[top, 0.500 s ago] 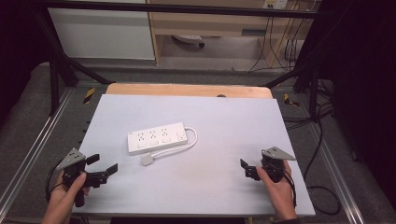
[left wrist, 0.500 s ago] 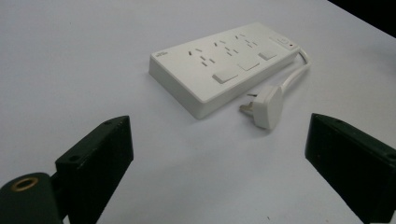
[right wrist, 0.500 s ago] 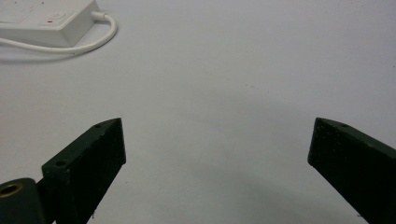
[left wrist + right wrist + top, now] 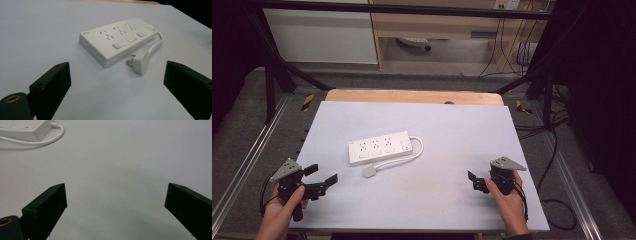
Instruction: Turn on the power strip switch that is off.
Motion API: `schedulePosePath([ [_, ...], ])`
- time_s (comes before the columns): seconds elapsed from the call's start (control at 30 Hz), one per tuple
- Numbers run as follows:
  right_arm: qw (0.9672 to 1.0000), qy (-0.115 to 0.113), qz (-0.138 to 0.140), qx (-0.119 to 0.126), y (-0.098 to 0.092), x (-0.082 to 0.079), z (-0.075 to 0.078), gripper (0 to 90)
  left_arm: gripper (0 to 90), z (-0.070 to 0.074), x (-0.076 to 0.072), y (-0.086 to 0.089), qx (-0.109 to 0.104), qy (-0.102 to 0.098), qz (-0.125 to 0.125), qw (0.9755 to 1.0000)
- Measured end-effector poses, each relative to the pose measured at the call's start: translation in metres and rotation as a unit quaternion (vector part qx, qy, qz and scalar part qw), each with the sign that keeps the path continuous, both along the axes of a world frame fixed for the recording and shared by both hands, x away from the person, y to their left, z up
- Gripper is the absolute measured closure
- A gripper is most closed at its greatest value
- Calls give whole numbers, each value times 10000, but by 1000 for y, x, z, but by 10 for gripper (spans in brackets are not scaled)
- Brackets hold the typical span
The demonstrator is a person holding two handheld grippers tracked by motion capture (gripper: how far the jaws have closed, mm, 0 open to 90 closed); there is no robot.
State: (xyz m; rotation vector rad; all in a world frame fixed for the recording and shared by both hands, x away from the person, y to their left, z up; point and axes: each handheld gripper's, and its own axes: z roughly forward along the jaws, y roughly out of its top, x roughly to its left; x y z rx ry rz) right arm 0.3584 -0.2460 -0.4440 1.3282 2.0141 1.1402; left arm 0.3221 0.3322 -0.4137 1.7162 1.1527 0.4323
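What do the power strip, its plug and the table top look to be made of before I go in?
Power strip: seemingly hard white plastic, smooth with a slight sheen and moulded edges. Plug: the same white plastic, with prongs that look metallic. Table top: a matte, pale grey-blue sheet, possibly laminate or painted board; a wooden edge with a light, bare-looking finish shows at its far side.

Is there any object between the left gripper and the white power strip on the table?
Nothing visible stands between them. The left gripper, jaws open and holding nothing, faces the power strip across bare table. Its plug lies beside the strip's near edge, not across the path.
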Motion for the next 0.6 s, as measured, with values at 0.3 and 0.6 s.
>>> schedulePosePath([
  [0.3, 10000, 34, 36, 21, 0, 1, 1, 53, 65, 20, -5, 3, -400, -339, -29, 9986],
  [0.6, 9999, 13, 116, 8, 2, 0, 1, 48, 67, 34, 6, 6, -374, -270, 106, 9989],
])
